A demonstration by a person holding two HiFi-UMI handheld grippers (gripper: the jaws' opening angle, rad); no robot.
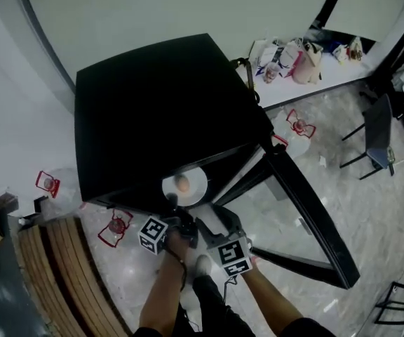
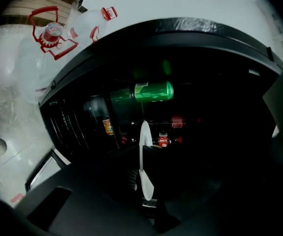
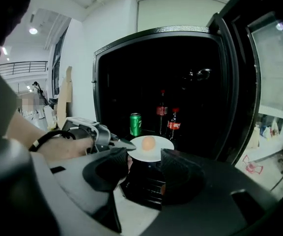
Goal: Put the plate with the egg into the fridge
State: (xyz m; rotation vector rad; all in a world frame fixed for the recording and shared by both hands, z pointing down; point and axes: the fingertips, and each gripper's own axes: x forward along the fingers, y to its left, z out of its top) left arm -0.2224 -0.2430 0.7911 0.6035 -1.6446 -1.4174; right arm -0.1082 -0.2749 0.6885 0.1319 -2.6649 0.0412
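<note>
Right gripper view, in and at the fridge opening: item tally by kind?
green can: 1
red-labelled bottles: 2
plate: 1
egg: 1
Total: 5

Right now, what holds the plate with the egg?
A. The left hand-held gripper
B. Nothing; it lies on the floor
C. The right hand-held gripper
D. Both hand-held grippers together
A: the left hand-held gripper is shut on the rim of the plate, which carries the egg in front of the open fridge. The right hand-held gripper stands open with nothing between its jaws.
</note>
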